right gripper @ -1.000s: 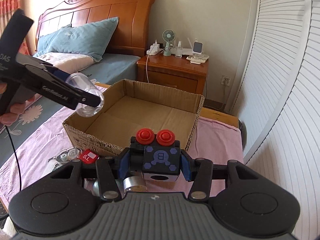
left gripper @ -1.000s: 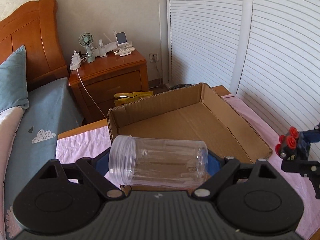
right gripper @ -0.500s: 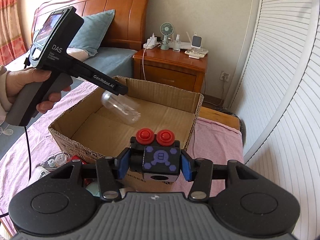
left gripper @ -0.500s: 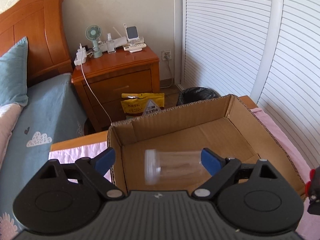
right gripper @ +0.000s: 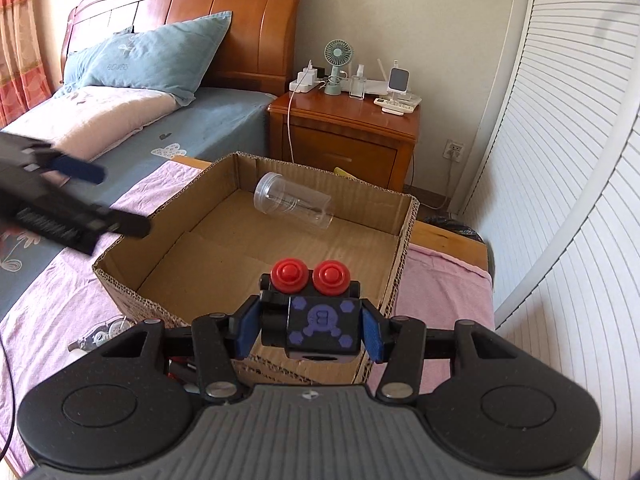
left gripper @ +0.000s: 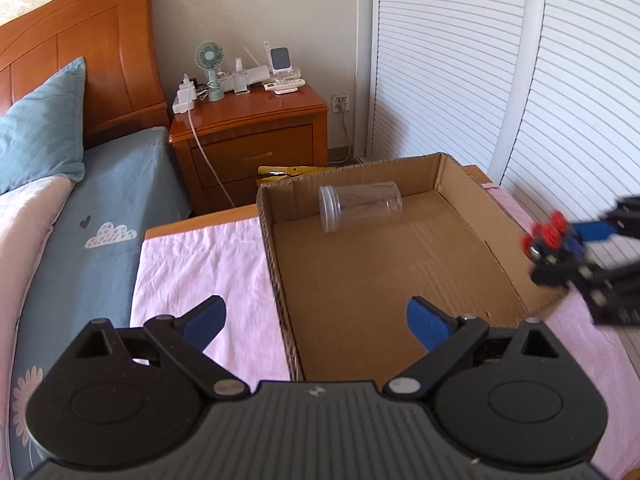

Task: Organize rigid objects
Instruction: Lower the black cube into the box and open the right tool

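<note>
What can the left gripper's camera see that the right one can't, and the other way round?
Only the left wrist view shows the left gripper head-on, open and empty, and the yellow bag behind the box.

Only the right wrist view shows the purple face on the black block that the right gripper clamps, and small items on the pink cloth beside the box.

Both show the clear jar lying on its side in the cardboard box, the bed and the nightstand.

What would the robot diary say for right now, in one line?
left gripper: open, empty | jar: lying in box | right gripper: shut on toy block | next: maybe block into box
</note>
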Demonstrator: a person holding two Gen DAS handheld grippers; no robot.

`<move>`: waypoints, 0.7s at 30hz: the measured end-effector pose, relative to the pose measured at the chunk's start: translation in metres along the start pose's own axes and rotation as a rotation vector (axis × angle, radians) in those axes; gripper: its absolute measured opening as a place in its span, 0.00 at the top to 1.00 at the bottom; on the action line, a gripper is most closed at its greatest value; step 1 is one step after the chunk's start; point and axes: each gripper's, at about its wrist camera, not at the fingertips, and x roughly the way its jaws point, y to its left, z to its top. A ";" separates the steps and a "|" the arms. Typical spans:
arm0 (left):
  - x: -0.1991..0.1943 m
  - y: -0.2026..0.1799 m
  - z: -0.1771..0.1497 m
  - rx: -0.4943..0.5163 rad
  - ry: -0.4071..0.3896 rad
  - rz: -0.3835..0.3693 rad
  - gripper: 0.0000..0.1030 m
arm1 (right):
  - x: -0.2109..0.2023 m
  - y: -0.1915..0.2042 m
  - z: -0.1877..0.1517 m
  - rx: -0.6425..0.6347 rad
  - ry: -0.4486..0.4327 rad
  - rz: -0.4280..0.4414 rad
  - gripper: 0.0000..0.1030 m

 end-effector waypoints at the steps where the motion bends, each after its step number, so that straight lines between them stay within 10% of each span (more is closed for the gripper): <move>1: -0.007 -0.001 -0.005 0.007 -0.007 0.000 0.03 | 0.004 0.001 0.004 -0.005 0.003 0.000 0.45; 11: -0.032 0.009 -0.050 -0.041 -0.013 0.032 0.03 | 0.067 -0.004 0.049 0.006 0.070 -0.050 0.46; 15: -0.032 0.015 -0.060 -0.066 0.004 0.015 0.03 | 0.082 -0.006 0.062 0.030 0.062 -0.089 0.11; 21: -0.033 0.012 -0.069 -0.056 0.013 0.022 0.03 | 0.061 0.002 0.054 0.016 0.032 -0.066 0.08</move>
